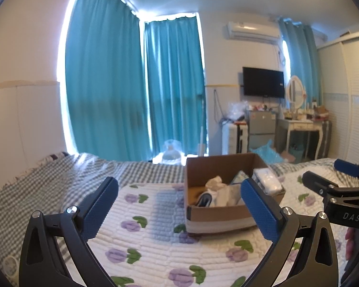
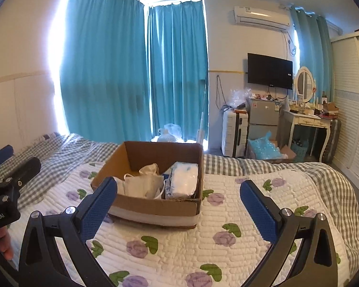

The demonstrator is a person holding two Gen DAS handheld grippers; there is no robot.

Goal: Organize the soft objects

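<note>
Hovering over the bed (image 2: 227, 215), jaws spread, gripping nothing.
Facing a box (image 2: 155, 205) of soft items just ahead of left hand-held gripper (image 1: 179, 203) and right hand-held gripper (image 2: 179, 203).

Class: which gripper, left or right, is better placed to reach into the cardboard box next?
Probably the right gripper: the cardboard box lies nearly centred ahead of its open jaws. From the left gripper, also open, it sits off to the right.

1. Cardboard box (image 2: 155, 205): open-topped, upright on the floral quilt, ahead of the right gripper (image 2: 177, 205), nearer its left finger.
2. White plastic-wrapped pack (image 2: 184, 179): inside the box, right side.
3. Cream crumpled cloth items (image 2: 143, 181): inside the box, centre-left.
</note>
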